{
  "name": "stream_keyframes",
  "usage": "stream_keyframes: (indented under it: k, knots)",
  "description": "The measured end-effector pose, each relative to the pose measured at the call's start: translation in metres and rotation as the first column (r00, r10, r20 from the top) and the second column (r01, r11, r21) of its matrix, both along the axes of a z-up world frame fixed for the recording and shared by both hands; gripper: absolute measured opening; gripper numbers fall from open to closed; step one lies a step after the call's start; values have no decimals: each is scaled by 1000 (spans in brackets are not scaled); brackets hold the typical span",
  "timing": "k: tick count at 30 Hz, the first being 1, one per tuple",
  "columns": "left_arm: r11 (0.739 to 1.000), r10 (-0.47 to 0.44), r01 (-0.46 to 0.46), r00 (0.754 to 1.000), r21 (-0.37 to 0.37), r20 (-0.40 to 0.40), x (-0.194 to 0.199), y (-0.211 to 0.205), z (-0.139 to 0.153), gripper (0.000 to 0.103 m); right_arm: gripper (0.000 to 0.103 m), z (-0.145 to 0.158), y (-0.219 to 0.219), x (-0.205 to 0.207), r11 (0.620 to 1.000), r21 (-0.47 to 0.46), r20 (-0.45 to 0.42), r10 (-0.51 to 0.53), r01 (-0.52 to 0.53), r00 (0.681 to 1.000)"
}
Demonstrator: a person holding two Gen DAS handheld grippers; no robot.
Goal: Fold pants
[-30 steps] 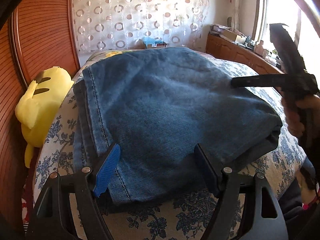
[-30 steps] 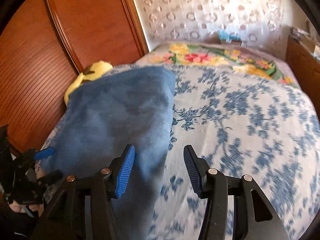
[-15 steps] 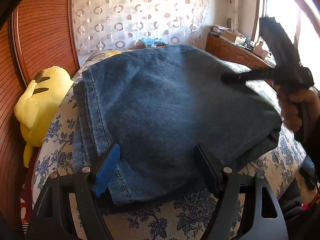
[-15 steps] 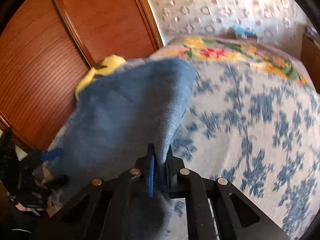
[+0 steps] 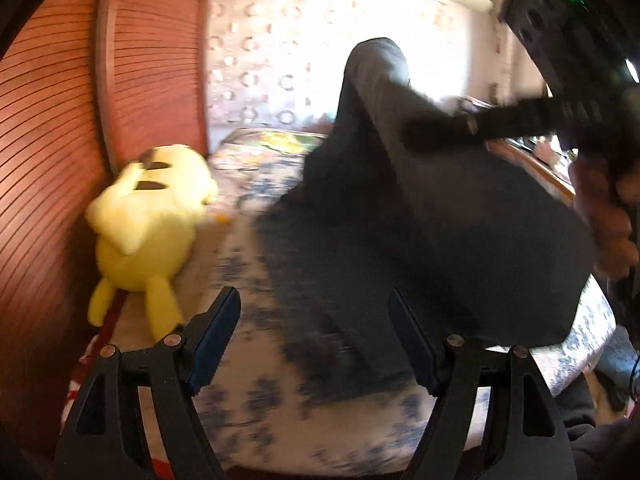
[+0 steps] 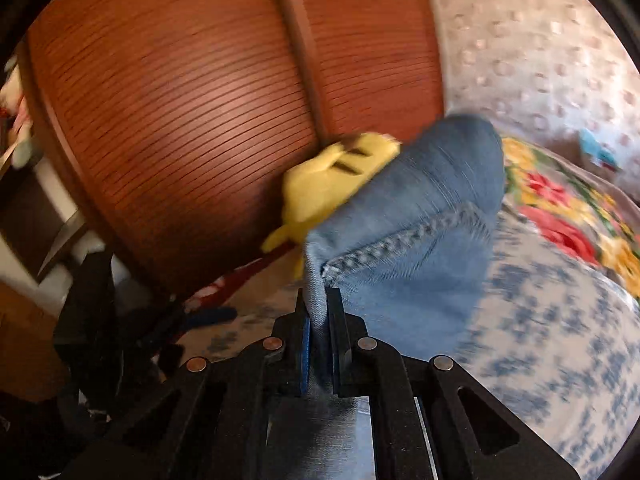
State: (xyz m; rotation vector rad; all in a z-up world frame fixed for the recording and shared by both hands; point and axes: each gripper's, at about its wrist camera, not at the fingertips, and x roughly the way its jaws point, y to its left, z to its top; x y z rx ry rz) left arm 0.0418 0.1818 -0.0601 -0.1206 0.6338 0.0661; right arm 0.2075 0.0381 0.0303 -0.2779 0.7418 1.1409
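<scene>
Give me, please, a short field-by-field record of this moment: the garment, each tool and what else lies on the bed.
garment: jeans, one edge lifted off the bed
right tool: shut on the jeans near a stitched seam
left tool: open, holding nothing, above the bedspread
plush: yellow toy at the bed's edge by the wooden wardrobe
image quality: both views motion-blurred

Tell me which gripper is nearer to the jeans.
Right. The right gripper is shut on the jeans, pinching a hemmed edge and lifting it off the bed. The left gripper hangs open, its fingers apart from the denim, gripping nothing.
</scene>
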Motion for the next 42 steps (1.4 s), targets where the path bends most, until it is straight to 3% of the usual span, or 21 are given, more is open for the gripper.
stream_keyframes:
  k: [6, 9, 13, 17, 22, 29, 36, 42]
  knots:
    - [995, 101, -101, 995, -14, -9, -19, 38, -5, 77, 7, -69, 39, -3, 997, -74, -98, 31, -38, 995]
    - [992, 122, -123, 992, -11, -16, -19, 47, -9, 77, 13, -90, 42, 0, 995, -96, -110, 15, -25, 994]
    - [993, 122, -122, 992, -5, -14, -18, 44, -9, 77, 34, -78, 28, -2, 998, -62, -74, -7, 2, 997]
    - [995, 95, -95, 995, -5, -3, -12, 37, -7, 77, 41, -61, -1, -6, 999, 3, -28, -47, 48, 998]
    - [998, 70, -70, 997, -1, 10, -5, 26, -2, 77, 43, -53, -32, 1, 992, 33, -2, -123, 123, 992]
    - [999, 39, -39, 999, 24, -1, 11, 16, -1, 77, 43, -65, -40, 5, 975, -18, 31, -223, 223, 974]
    - [999, 30, -28, 998, 39, -49, 27, 12, -15, 77, 44, -76, -36, 0, 964, -91, 53, -244, 248, 968]
    - [997, 52, -46, 993, 57, -110, 37, 14, -37, 77, 56, -91, -31, -3, 956, -114, 63, -266, 272, 962]
